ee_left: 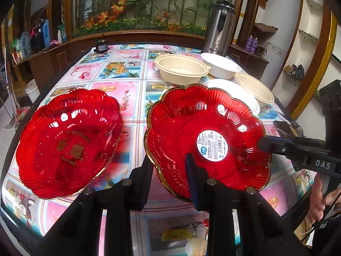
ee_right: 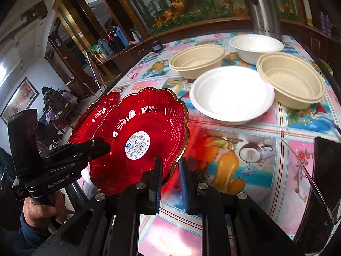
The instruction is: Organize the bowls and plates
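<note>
While both grippers, left point(ee_left: 168, 179) and right point(ee_right: 170, 181), clamp fingers on the labelled red scalloped glass plate point(ee_left: 204, 136), its twin point(ee_left: 68, 143) and four bowls await stacking

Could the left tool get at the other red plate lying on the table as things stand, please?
Probably not yet: the left tool is clamped on the labelled red plate, which the right tool also grips. The other red plate lies unobstructed beside it.

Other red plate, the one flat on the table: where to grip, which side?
Pinch the scalloped rim of the red plate on the table at its near edge, coming in low from the front. The rim flares up off the tablecloth, so one finger can likely slide under. The centre is too wide and shallow to grasp.
</note>
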